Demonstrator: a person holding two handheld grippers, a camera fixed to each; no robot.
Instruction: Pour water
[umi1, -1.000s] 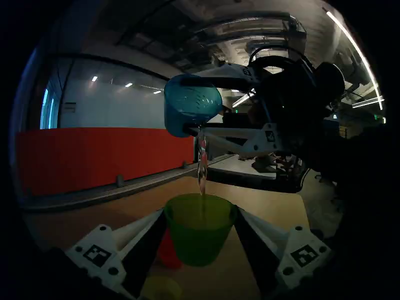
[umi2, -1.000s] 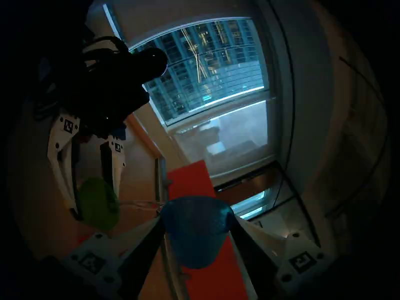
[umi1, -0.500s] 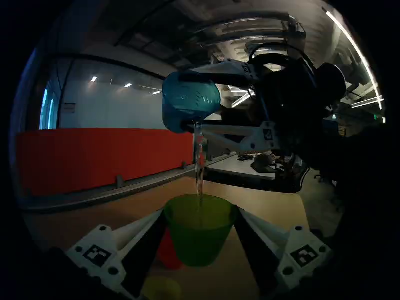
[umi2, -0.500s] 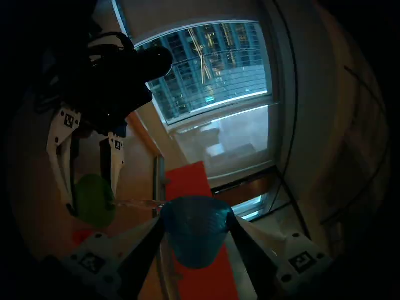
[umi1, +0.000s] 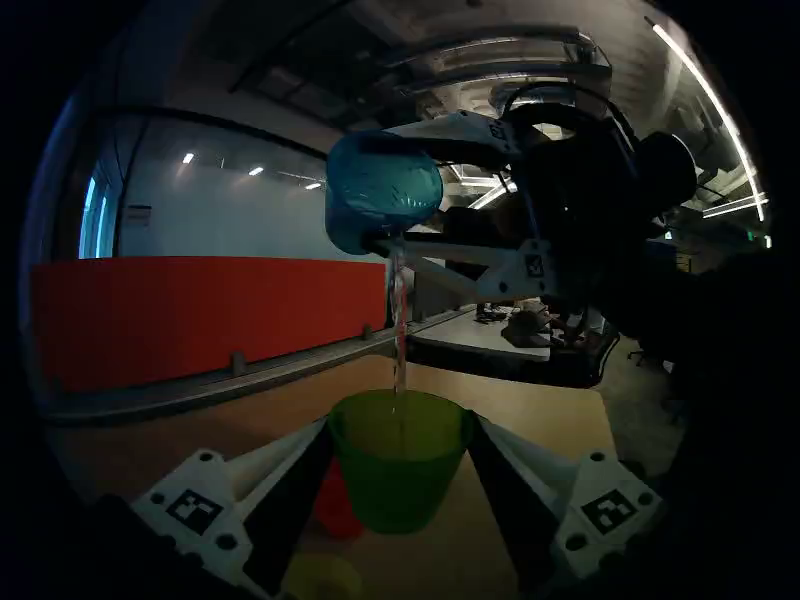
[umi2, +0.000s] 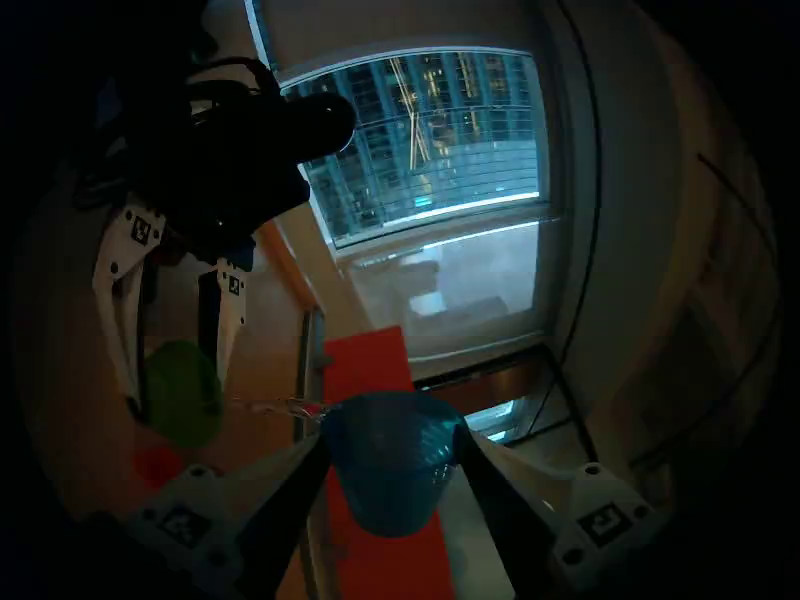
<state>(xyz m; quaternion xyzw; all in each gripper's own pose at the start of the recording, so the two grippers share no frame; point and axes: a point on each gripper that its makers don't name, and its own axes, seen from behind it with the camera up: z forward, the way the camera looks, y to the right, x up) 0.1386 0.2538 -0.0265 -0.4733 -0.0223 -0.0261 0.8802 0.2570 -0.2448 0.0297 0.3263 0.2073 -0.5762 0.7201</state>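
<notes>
My left gripper (umi1: 400, 470) is shut on a green cup (umi1: 400, 470), held upright above the wooden table (umi1: 520, 410). Above it my right gripper (umi1: 400, 215) holds a blue cup (umi1: 382, 200) tipped over, and a thin stream of water (umi1: 398, 320) falls from its rim into the green cup. In the right gripper view, the blue cup (umi2: 392, 460) sits clamped between the fingers of my right gripper (umi2: 392, 470). The stream (umi2: 270, 405) runs sideways from it to the green cup (umi2: 182, 392), which sits in my left gripper (umi2: 175, 385).
A red cup (umi1: 335, 500) and a yellowish cup (umi1: 320, 578) stand on the table under the green cup. A red partition (umi1: 200, 310) runs along the table's far edge. A person's dark gloved hand (umi1: 610, 220) holds the right gripper. A large window (umi2: 440, 170) lies behind.
The blue cup has tipped further over, its opening turning downward. The water keeps flowing into the green cup. The left gripper has stayed in place.
</notes>
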